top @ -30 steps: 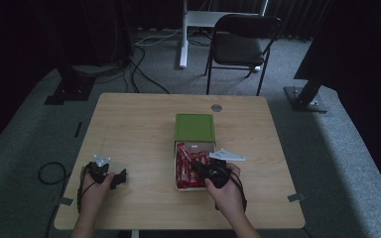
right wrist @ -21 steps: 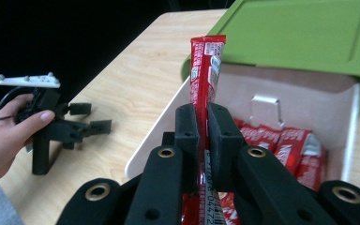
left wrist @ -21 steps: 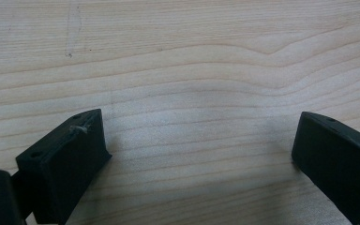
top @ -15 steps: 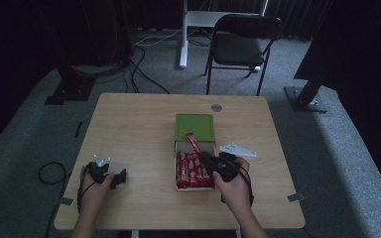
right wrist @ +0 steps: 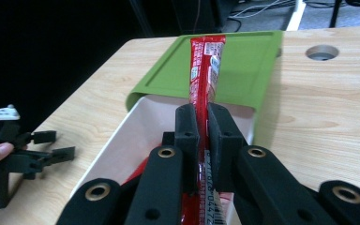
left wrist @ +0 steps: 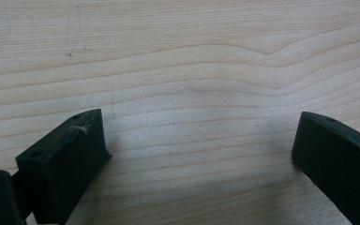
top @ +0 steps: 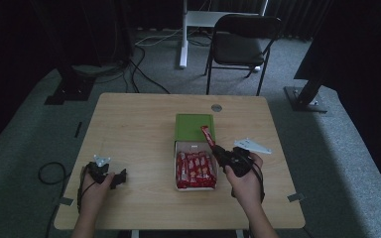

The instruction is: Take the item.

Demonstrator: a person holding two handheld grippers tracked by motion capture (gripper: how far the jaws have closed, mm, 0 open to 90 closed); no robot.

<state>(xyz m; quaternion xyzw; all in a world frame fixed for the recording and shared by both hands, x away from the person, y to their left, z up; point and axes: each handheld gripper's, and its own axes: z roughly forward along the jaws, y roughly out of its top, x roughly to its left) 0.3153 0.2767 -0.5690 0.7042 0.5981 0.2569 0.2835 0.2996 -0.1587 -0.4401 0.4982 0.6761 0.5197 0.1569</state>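
Nearest the person, the left tool (top: 120, 177) just rests on the wooden surface (top: 139, 129), jaws spread wide with nothing between them. The right tool (top: 220, 151) is clamped on a red snack stick (top: 208, 136), a long thin foil packet with small white print, gripped near its lower end so most of it pokes up and forward. It's lifted just above the white box (top: 194, 146), which is packed with more of the same red sticks (top: 195, 169). Looks to me like the pull-one-out step, so next it probably needs carrying clear and setting down somewhere free. Just behind lies the green lid (top: 192, 126), with a white card (top: 252, 146) off to the right.
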